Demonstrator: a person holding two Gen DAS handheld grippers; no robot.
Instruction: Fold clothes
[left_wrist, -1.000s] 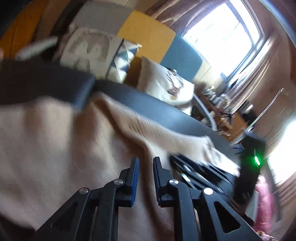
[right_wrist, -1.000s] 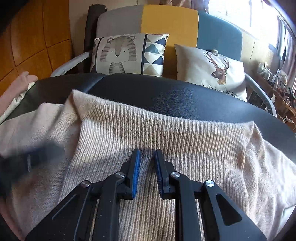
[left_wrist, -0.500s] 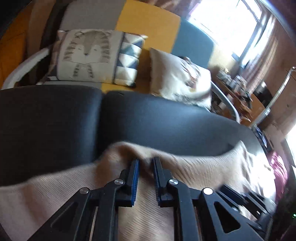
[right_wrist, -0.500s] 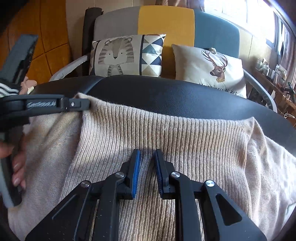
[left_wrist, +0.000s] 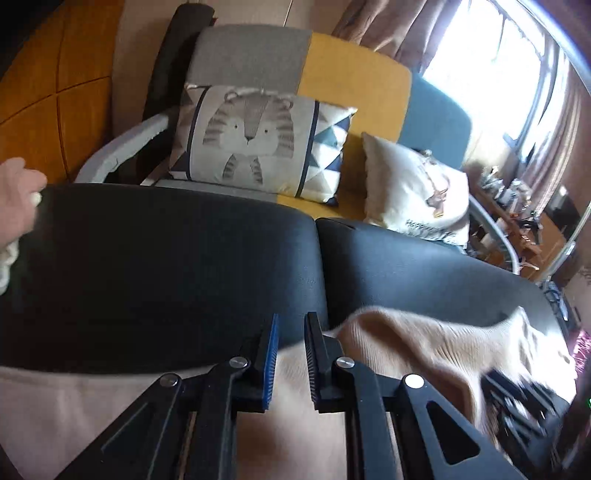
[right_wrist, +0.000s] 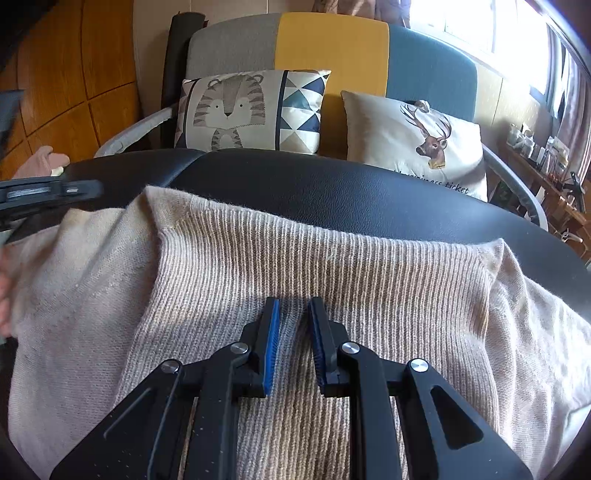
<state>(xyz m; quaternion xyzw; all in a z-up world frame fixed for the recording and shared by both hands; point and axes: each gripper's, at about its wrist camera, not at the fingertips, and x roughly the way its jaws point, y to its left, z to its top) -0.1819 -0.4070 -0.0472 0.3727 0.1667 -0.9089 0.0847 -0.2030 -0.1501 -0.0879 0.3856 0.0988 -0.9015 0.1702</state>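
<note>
A beige knit sweater (right_wrist: 332, 266) lies spread on a black padded surface (right_wrist: 369, 192), its ribbed panel folded over the plainer fabric. My right gripper (right_wrist: 294, 304) sits low over the ribbed middle, its jaws a narrow gap apart with only flat fabric showing between them. My left gripper (left_wrist: 291, 321) hovers at the sweater's (left_wrist: 406, 339) far edge, slightly open, gripping nothing I can see. The black body of the left gripper (right_wrist: 51, 190) shows at the left edge of the right wrist view. The right gripper (left_wrist: 517, 406) is a dark blur at the lower right of the left wrist view.
Behind the black surface (left_wrist: 166, 258) stands a grey, yellow and blue sofa with a tiger cushion (right_wrist: 240, 110) and a deer cushion (right_wrist: 417, 140). A pinkish soft thing (left_wrist: 14, 192) lies at the far left. A cluttered shelf (right_wrist: 546, 162) runs under the bright window.
My left gripper has swung left and drawn back to the sweater's far edge, so more bare black surface shows ahead of it. The right gripper has barely moved.
</note>
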